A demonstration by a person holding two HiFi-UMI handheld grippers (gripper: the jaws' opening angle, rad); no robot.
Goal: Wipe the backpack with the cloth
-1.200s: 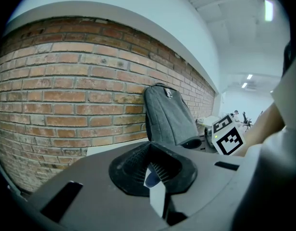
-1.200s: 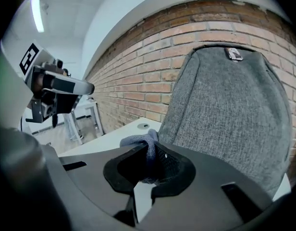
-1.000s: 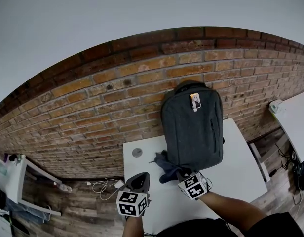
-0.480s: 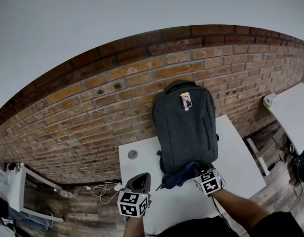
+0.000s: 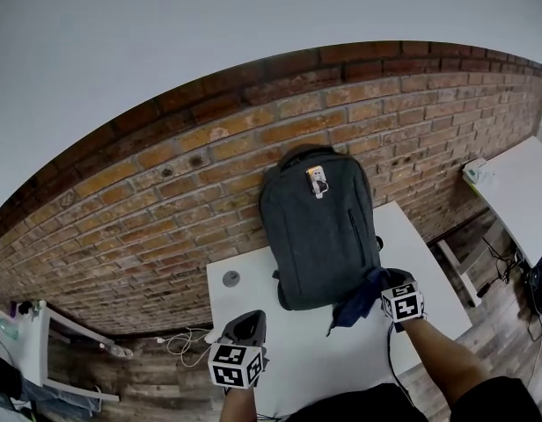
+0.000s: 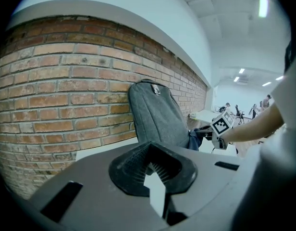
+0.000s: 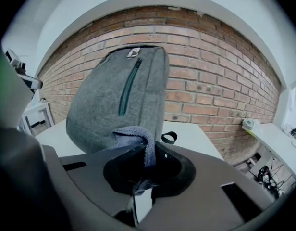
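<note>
Right gripper (image 7: 141,154) pinches the cloth (image 7: 132,134) at the backpack's (image 7: 114,95) lower corner (head view hides the grip); left gripper's (image 6: 155,170) jaws are pressed together.

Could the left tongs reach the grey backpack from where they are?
Probably yes. The left tongs are shut and empty, and only bare table lies between them and the backpack. The right tongs, holding the cloth, are at its other bottom corner.
</note>
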